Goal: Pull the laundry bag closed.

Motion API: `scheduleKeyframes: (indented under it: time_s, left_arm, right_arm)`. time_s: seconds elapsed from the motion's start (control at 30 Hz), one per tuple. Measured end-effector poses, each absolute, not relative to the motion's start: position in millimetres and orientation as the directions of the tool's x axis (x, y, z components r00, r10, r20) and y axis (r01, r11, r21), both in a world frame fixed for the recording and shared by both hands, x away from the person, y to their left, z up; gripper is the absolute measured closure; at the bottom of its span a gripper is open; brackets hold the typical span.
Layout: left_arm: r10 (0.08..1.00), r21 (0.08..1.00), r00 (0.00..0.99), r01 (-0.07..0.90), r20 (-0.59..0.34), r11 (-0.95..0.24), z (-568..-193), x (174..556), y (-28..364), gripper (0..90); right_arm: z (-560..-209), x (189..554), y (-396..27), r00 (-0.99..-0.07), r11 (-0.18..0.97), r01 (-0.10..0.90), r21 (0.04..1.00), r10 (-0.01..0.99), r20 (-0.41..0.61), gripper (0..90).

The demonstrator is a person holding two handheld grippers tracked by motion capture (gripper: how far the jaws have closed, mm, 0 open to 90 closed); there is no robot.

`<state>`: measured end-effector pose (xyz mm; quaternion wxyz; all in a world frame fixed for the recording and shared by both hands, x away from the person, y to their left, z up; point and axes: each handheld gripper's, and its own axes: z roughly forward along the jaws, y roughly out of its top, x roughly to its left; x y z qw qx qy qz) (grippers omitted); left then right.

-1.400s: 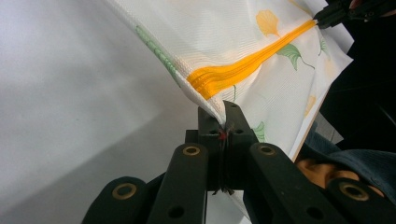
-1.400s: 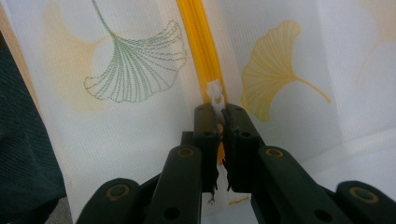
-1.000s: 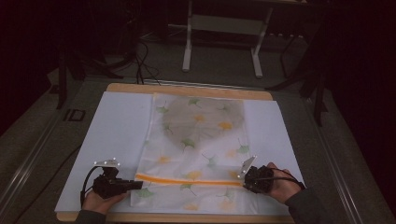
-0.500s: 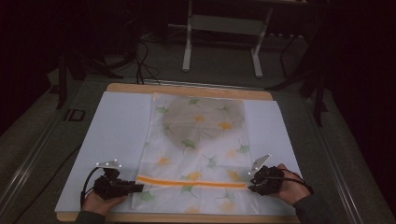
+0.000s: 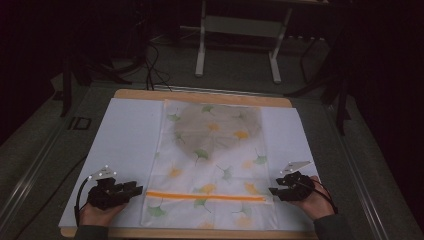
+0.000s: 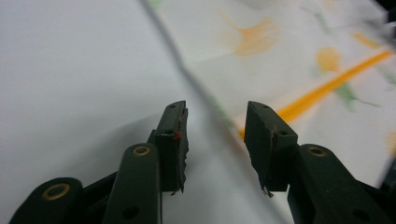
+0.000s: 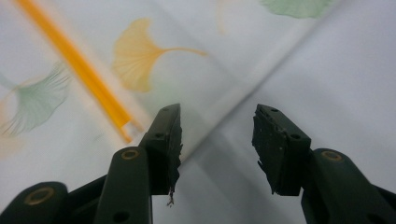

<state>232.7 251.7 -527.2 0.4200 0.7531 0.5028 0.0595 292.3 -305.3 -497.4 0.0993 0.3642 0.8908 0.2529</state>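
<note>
A white cloth point(image 5: 215, 160) printed with ginkgo leaves lies flat on the white-covered table point(image 5: 125, 140), an orange stripe point(image 5: 205, 196) crossing its near end. My left gripper point(image 5: 137, 190) rests low at the cloth's left edge, beside the stripe's end. Its jaws have just been opening and stand apart, and the cloth's edge point(image 6: 205, 98) runs ahead between them with no pad pressing on it point(image 6: 215, 135). My right gripper point(image 5: 272, 191) sits at the right edge of the cloth point(image 7: 140, 56). It has just opened wide too, and nothing is gripped point(image 7: 217, 140).
The table's wooden rim point(image 5: 200, 95) shows at the far side and along the front. Behind it stands a grey metal frame point(image 5: 237, 30) on two legs, with cables point(image 5: 150, 65) on the dark floor. White table cover lies bare on both sides of the cloth.
Both grippers went from shut to open at the cloth's edges, letting it go. The right hand slid a little to the right. The cloth lies flat as before.
</note>
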Motion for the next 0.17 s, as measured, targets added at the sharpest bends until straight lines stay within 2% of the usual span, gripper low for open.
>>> scheduleKeyframes:
  time_s: [0.17]
  left_arm:
    - [0.867, 0.71, 0.433, 0.689, -0.246, -0.142, -527.3, 234.2, 251.8, 57.1]
  right_arm:
    - [-503.2, 292.4, -307.6, -0.648, 0.524, 0.633, 0.569, 0.761, 0.02, 51.6]
